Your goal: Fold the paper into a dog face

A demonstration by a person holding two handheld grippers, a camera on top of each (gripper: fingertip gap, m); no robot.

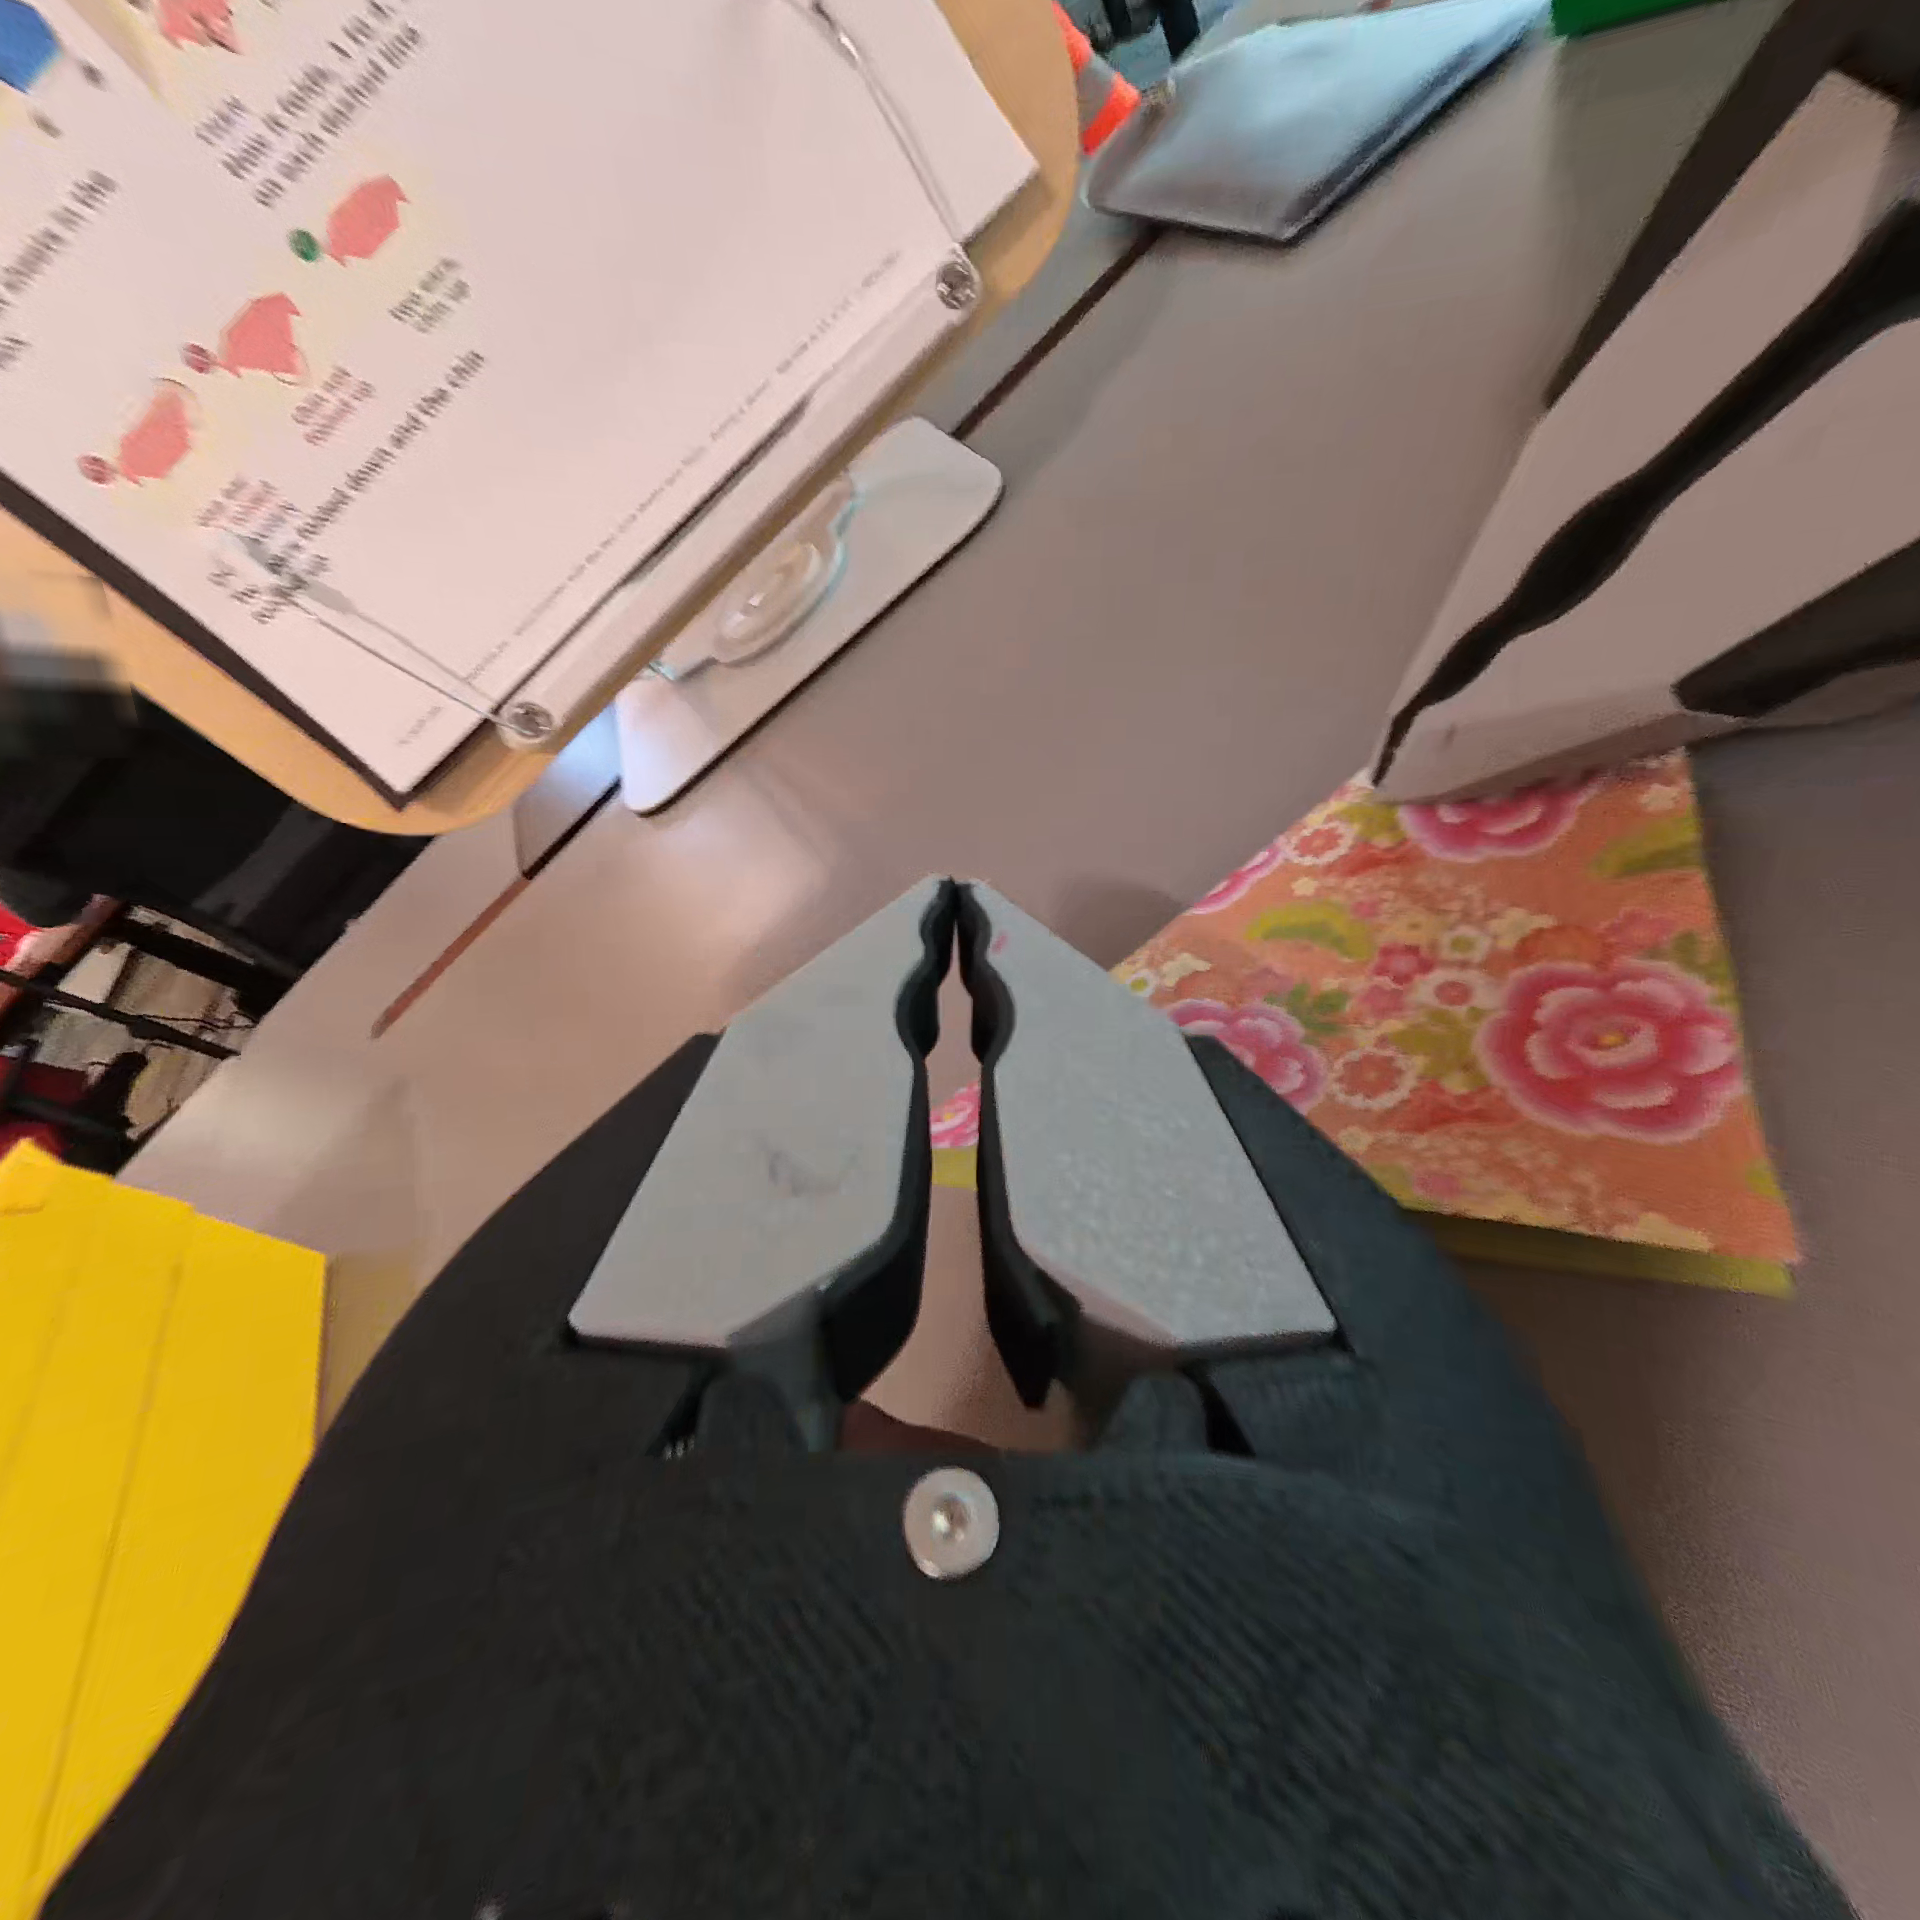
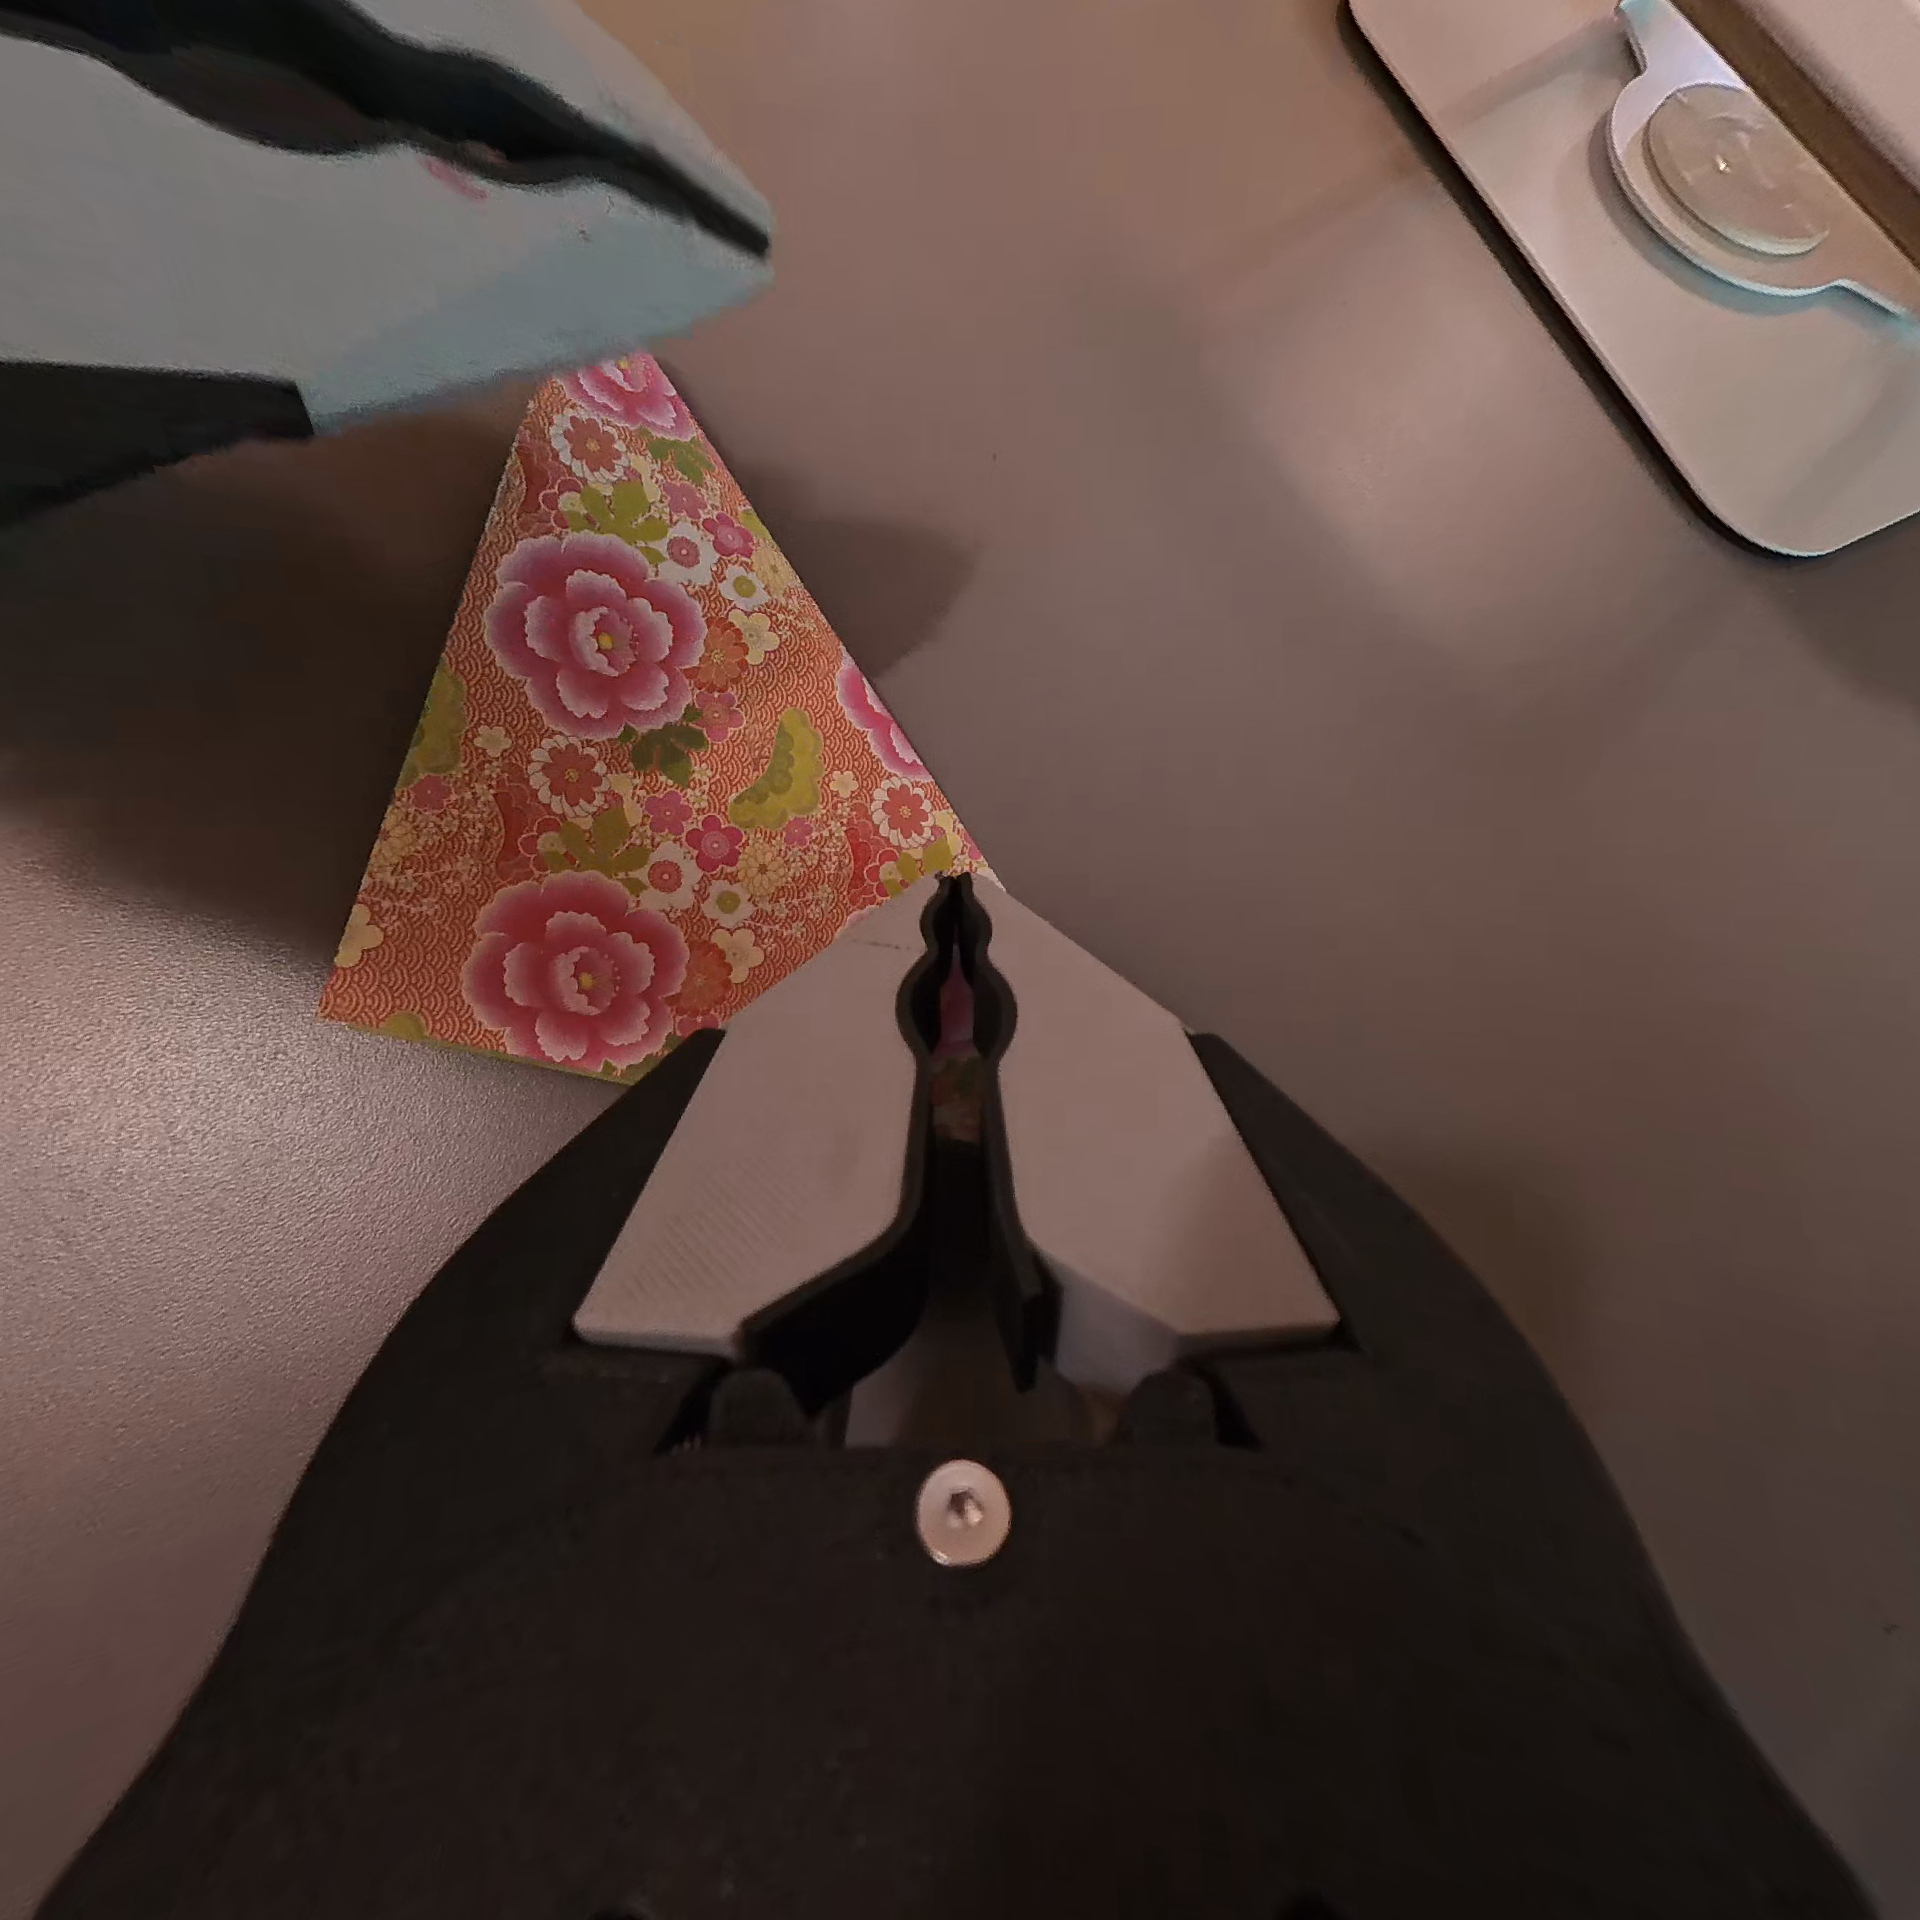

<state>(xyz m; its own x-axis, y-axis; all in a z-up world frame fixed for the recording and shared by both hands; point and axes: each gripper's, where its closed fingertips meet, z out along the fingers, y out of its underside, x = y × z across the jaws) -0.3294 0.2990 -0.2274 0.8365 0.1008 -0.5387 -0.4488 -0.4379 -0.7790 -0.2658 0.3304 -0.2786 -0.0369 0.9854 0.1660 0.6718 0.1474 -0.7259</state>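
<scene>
The floral paper (image 1: 1455, 1018) lies flat on the grey table, folded into a triangle with a green underside edge; it also shows in the right wrist view (image 2: 623, 727). My left gripper (image 1: 951, 888) is shut and empty, hovering just left of the paper. In the right wrist view it (image 2: 764, 249) sits over the paper's far tip. My right gripper (image 2: 956, 883) is shut, its tips resting on the paper's near right corner, and some paper shows through the gap under the fingers. In the left wrist view it (image 1: 1387, 764) touches the paper's far edge.
An instruction sheet (image 1: 520, 260) leans on a wooden stand with a white base (image 1: 810, 582), also seen in the right wrist view (image 2: 1662, 260). A yellow block (image 1: 125, 1455) lies at the left. A grey flat case (image 1: 1299, 114) and an orange cone (image 1: 1101, 94) are at the back. The grippers' ends are close to 9 centimeters from one another. The yellow block (image 1: 125, 1455) is closer to my left gripper, around 30 centimeters from its tips; the right tips are 35 centimeters off.
</scene>
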